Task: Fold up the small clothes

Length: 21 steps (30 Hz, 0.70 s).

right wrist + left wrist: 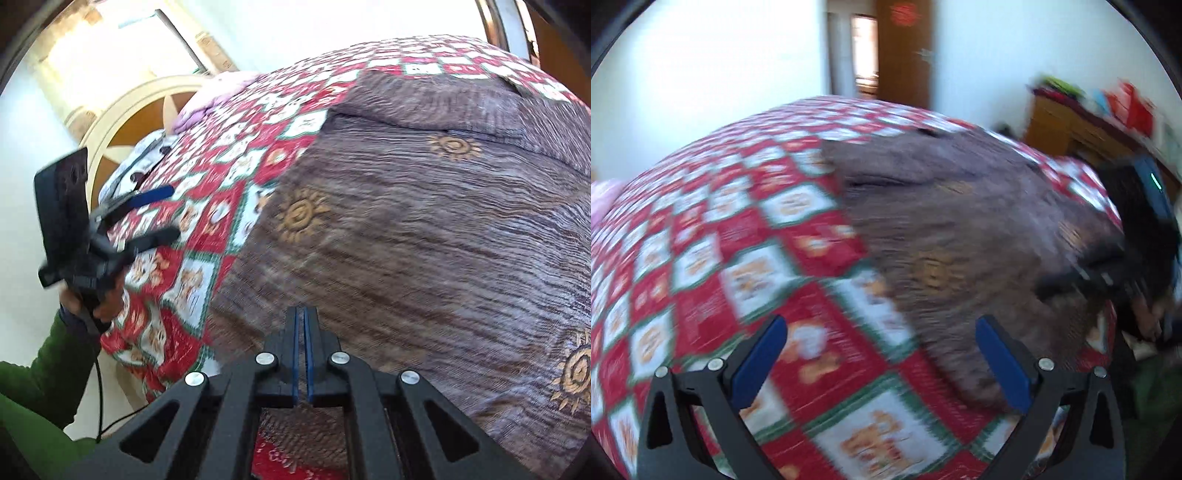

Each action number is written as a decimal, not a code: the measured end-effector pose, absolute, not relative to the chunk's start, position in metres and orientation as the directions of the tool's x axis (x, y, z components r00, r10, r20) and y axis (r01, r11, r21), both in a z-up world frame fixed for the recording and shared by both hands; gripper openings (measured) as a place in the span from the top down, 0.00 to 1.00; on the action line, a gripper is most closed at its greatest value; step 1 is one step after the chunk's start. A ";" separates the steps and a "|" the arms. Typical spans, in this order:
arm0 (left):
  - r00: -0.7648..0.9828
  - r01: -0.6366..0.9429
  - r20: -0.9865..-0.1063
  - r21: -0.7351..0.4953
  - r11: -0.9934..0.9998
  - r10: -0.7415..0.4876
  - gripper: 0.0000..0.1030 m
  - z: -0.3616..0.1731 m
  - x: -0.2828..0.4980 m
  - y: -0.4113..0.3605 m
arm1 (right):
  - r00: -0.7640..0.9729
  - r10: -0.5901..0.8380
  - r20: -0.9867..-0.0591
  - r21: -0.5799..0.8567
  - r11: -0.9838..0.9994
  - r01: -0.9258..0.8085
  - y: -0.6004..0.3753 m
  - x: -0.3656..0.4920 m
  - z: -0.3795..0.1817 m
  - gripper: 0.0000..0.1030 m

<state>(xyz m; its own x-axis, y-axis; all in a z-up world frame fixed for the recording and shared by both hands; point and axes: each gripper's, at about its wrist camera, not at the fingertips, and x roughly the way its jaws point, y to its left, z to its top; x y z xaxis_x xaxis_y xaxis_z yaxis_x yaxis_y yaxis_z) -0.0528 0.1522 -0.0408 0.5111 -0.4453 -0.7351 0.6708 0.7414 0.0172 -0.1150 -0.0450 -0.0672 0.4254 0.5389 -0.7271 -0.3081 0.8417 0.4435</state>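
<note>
My right gripper [303, 321] is clenched, apparently nipping the near edge of the brown garment [424, 240] spread on the checked bedspread [207, 192]. My left gripper [881, 341] gapes, empty; I'd pinch the opposite edge before lifting evenly.

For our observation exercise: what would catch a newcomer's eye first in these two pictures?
The red, white and green checked bedspread covers the bed. On it lies a brown crinkled garment with golden sun motifs. The right gripper, jaws shut, sits at the garment's near edge, while the left gripper stands open over the bedspread.
</note>
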 end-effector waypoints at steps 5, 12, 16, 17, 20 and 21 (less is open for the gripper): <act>0.497 0.738 -0.731 0.072 0.671 -0.469 0.00 -0.039 -0.059 0.136 | 0.366 0.611 -0.702 0.530 0.791 -0.304 -0.048 -0.116 -0.068 0.97; 0.528 0.633 -0.751 0.038 0.773 -0.396 0.00 -0.046 -0.049 0.166 | 0.243 0.724 -0.646 0.620 0.683 -0.386 -0.008 -0.141 -0.083 0.23; 0.556 0.549 -0.744 -0.006 0.836 -0.370 0.00 -0.047 -0.046 0.192 | 0.236 0.647 -0.725 0.442 0.701 -0.560 0.045 -0.149 -0.078 0.23; 0.565 0.525 -0.741 -0.016 0.851 -0.362 0.00 -0.046 -0.046 0.198 | 0.252 0.621 -0.742 0.390 0.706 -0.591 0.057 -0.150 -0.080 0.23; 0.581 0.480 -0.737 -0.031 0.877 -0.345 0.00 -0.044 -0.047 0.211 | 0.318 0.491 -0.811 0.179 0.725 -0.665 0.093 -0.153 -0.093 0.23; 0.584 0.474 -0.737 -0.029 0.880 -0.339 0.00 -0.043 -0.046 0.213 | 0.328 0.463 -0.824 0.129 0.715 -0.687 0.102 -0.157 -0.098 0.23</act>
